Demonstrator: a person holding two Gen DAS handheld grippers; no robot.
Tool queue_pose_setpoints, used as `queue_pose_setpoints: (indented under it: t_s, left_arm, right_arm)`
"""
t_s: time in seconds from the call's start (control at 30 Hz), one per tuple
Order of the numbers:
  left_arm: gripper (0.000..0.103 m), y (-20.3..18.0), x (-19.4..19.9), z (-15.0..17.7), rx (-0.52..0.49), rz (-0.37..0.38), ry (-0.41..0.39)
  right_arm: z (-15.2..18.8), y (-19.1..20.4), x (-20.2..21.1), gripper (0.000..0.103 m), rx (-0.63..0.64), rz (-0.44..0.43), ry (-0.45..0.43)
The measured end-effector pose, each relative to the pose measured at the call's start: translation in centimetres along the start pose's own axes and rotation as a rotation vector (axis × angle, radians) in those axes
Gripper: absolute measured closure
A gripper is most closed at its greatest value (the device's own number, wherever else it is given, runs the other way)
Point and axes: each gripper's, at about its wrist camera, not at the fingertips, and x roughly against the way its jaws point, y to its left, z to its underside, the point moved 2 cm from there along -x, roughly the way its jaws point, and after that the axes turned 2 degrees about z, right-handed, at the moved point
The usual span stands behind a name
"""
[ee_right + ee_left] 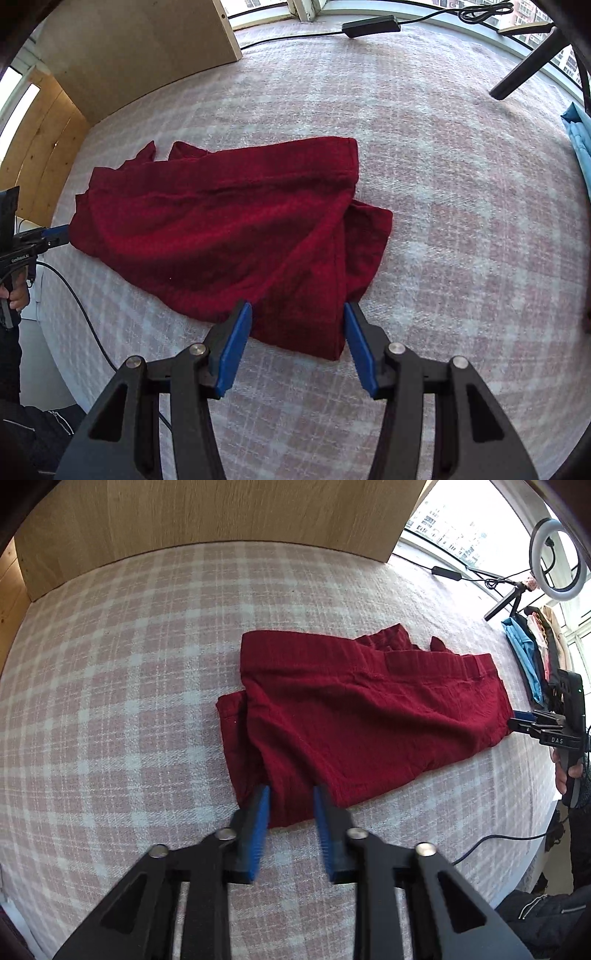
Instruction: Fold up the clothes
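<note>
A dark red garment (354, 716) lies folded and a little rumpled on the pink-and-white checked bedcover (110, 701). My left gripper (291, 794) is open, its blue pads either side of the garment's near edge, low over the cover. In the right wrist view the same garment (229, 229) lies ahead. My right gripper (298, 314) is open, its blue pads either side of the near corner of the cloth. The right gripper also shows in the left wrist view (517, 718) at the garment's far right edge. The left gripper shows in the right wrist view (61, 232) at the left edge.
A wooden headboard (207, 513) stands behind the bed. A ring light on a tripod (557, 557) and a stack of folded clothes (532, 653) sit at the right near the window. A black cable (77, 306) trails over the bed's left edge.
</note>
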Motion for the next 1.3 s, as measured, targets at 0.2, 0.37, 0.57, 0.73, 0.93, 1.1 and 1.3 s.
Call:
queue_pose_setpoints:
  t_s: [0.2, 0.37, 0.57, 0.73, 0.93, 1.1, 1.3]
  left_arm:
    - [0.101, 0.6, 0.8, 0.0, -0.012, -0.038, 0.001]
    - [0.101, 2.3, 0.6, 1.0, 0.012, -0.056, 0.023]
    - [0.097, 2.1, 0.9, 0.8, 0.013, -0.067, -0.007]
    - [0.093, 1.6, 2.9, 0.8, 0.011, -0.06, -0.053]
    - [0.09, -4.0, 2.4, 2.0, -0.03, 0.094, -0.039]
    - [0.088, -9.9, -0.4, 3.2, -0.039, 0.228, 0.005]
    - [0.088, -12.1, -2.8, 2.9, 0.058, 0.294, -0.008]
  right_arm:
    - [0.0, -1.1, -0.1, 0.098, -0.019, -0.028, 0.037]
    - [0.2, -2.9, 0.3, 0.098, -0.044, 0.017, 0.034]
    - [-1.0, -3.0, 0.8, 0.089, -0.012, 0.085, 0.042]
    - [-4.0, 1.4, 4.6, 0.082, 0.17, 0.04, -0.077]
    - [-8.1, 12.6, 0.7, 0.06, 0.542, -0.02, -0.055]
    - [-10.6, 16.3, -3.7, 0.06, 0.691, -0.067, 0.04]
    - [-10.4, 18.1, -5.9, 0.06, 0.826, -0.134, 0.123]
